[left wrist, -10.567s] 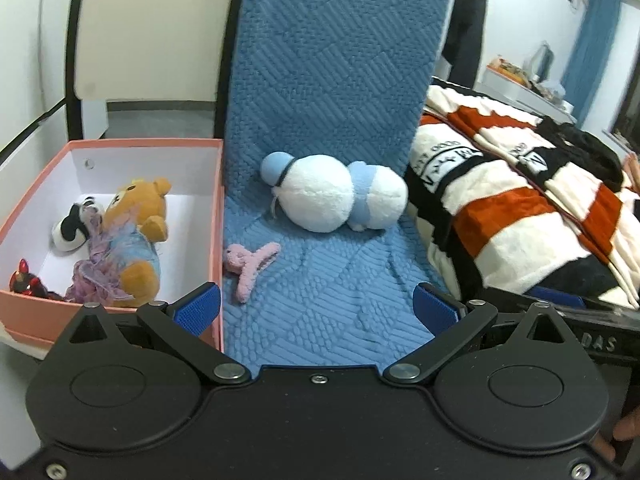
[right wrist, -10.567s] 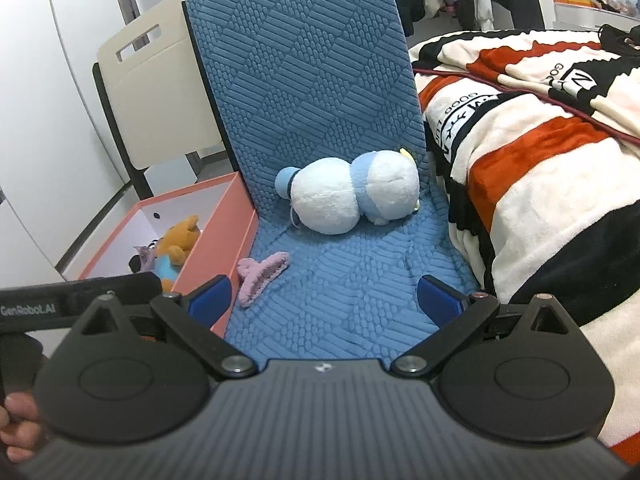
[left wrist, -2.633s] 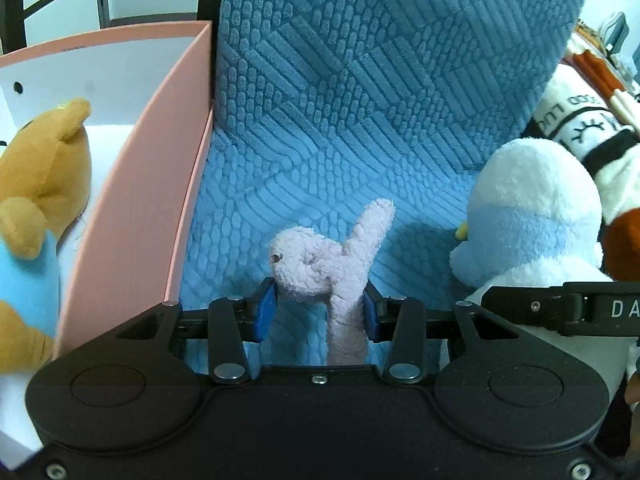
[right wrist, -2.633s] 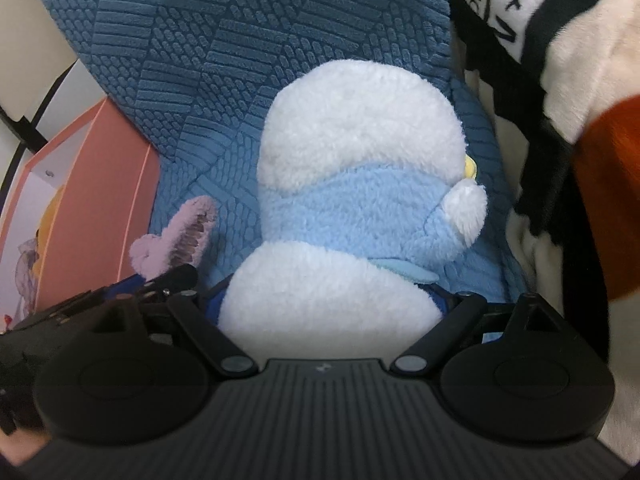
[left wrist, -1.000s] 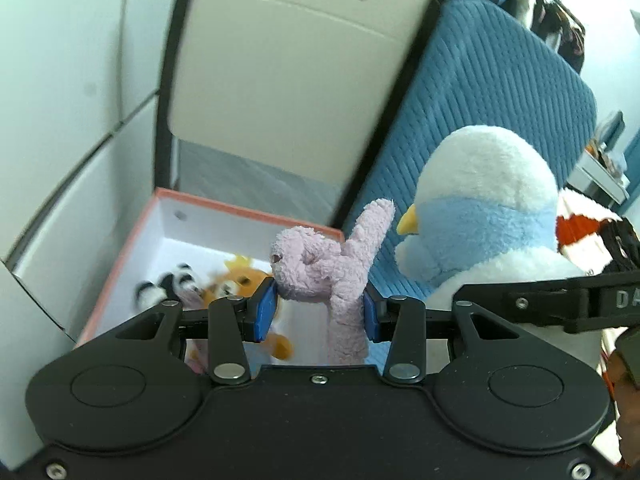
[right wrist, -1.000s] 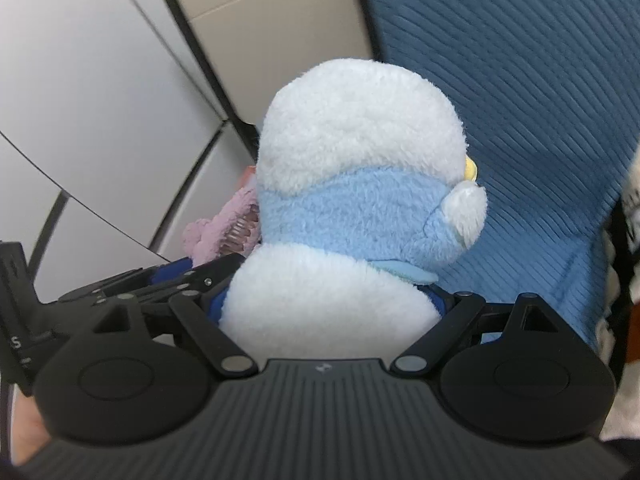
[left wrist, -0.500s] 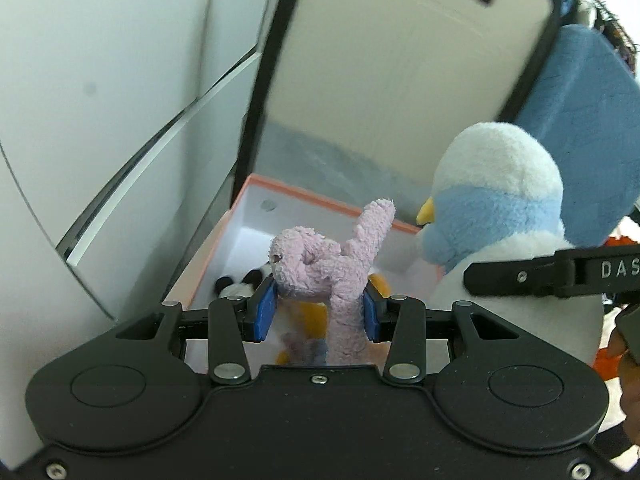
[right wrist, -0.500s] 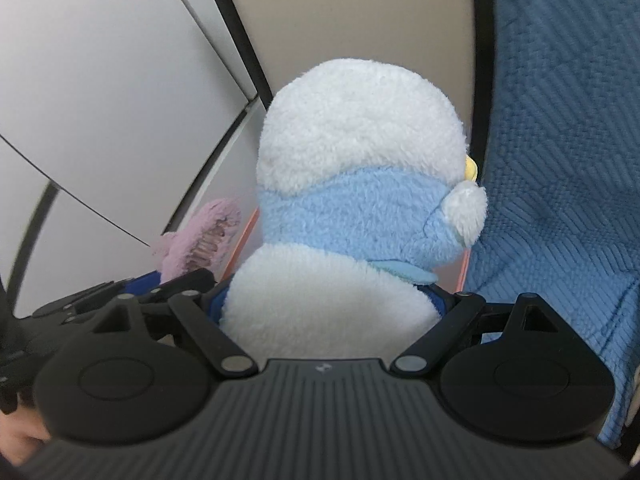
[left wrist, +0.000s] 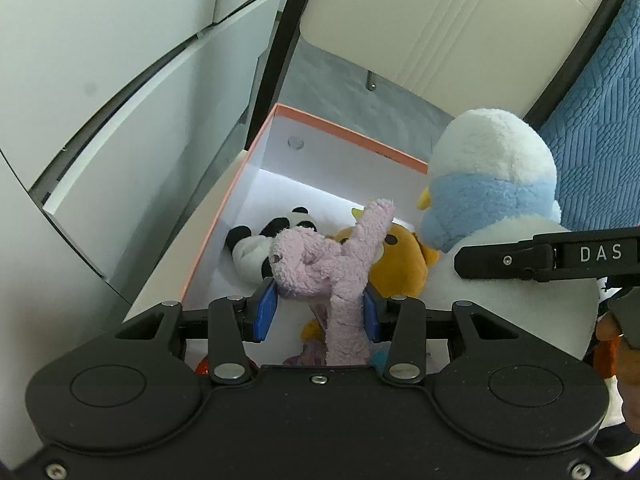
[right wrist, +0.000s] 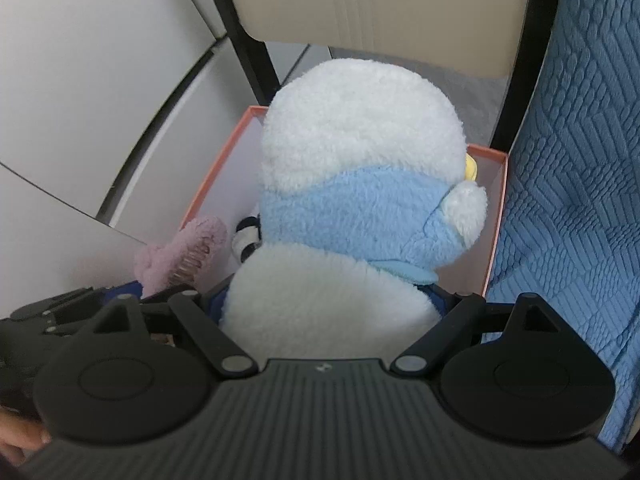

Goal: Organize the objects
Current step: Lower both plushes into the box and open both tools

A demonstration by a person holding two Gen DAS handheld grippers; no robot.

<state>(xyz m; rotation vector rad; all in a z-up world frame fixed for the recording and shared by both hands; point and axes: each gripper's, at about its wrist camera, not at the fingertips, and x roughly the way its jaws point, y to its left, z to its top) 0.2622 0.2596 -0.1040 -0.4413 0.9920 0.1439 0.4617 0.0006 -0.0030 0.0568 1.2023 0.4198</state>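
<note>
My left gripper [left wrist: 320,312] is shut on a fuzzy pink hair claw [left wrist: 336,264] and holds it above the pink box [left wrist: 352,132]. My right gripper [right wrist: 332,304] is shut on a white and light-blue penguin plush [right wrist: 360,200], held over the same box [right wrist: 498,200]. The penguin also shows at the right of the left wrist view [left wrist: 492,184], and the pink claw shows at the left of the right wrist view [right wrist: 188,252]. Inside the box lie a panda plush [left wrist: 252,244] and a brown bear plush [left wrist: 400,260].
A beige chair back [left wrist: 452,28] with black frame stands behind the box. A blue quilted cushion [right wrist: 580,160] rises to the right of the box. White cabinet panels [left wrist: 120,60] are to the left.
Both grippers have moved further over the box and tilted down with their toys. The box interior with the panda and bear now shows more fully.
</note>
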